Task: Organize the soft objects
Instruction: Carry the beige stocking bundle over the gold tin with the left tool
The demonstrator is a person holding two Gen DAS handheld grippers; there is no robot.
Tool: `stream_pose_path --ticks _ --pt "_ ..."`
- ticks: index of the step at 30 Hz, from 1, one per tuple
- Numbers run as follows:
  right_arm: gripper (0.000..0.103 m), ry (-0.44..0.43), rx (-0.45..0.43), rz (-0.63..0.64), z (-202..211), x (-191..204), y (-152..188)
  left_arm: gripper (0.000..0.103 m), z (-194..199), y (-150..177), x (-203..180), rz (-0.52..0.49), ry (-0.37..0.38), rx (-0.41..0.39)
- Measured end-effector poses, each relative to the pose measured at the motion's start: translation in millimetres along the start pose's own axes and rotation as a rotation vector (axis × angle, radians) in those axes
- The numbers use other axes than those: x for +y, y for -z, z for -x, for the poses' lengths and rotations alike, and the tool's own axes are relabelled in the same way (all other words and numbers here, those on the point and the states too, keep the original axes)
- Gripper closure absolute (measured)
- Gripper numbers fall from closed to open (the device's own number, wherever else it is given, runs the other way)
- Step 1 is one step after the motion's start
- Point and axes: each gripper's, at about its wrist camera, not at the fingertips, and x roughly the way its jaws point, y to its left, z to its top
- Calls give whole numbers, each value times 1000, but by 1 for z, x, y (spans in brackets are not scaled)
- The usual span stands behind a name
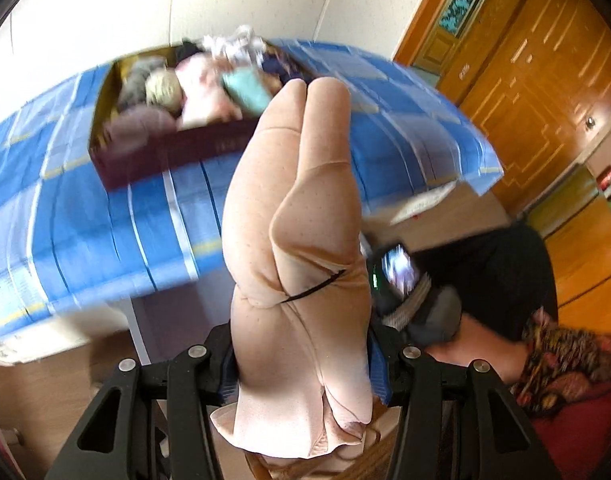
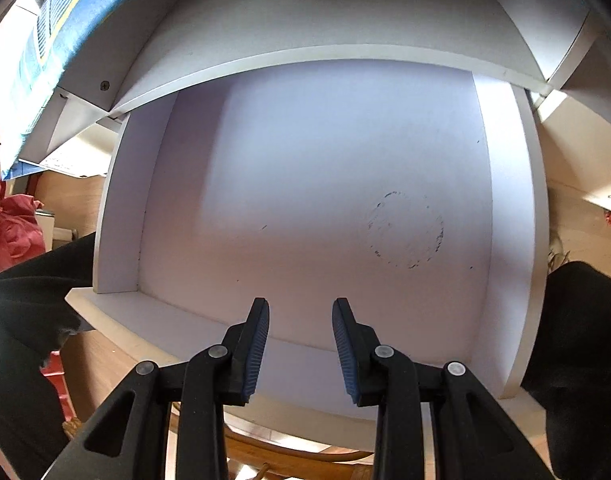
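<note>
Fabric fills the left tool [image 1: 301, 364]: a peach-pink soft padded garment [image 1: 297, 240] is clamped between its jaws and extends forward from them, with a dark red box of soft items [image 1: 173, 152] ahead and to its left on the blue checked cloth covering the desk [image 1: 85, 220]. The right tool [image 2: 300, 312] holds nothing, its blue ribbed pads [image 2: 257, 352] standing slightly apart over the bare white shelf compartment [image 2: 305, 200].

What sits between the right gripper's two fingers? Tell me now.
Nothing. In the right wrist view the right gripper has only bare white shelf showing through the gap between its fingers.
</note>
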Motion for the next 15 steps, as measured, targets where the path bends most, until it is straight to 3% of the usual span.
stream_pose_path --ticks 6,10,15 --pt "71 -28 27 24 -4 11 4 51 13 -75 15 -15 -85 -64" --pt "71 -58 44 31 -5 16 6 51 9 -132 45 59 -141 -92" --pt "71 -94 56 45 -6 23 7 51 -20 -192 84 113 -233 -53"
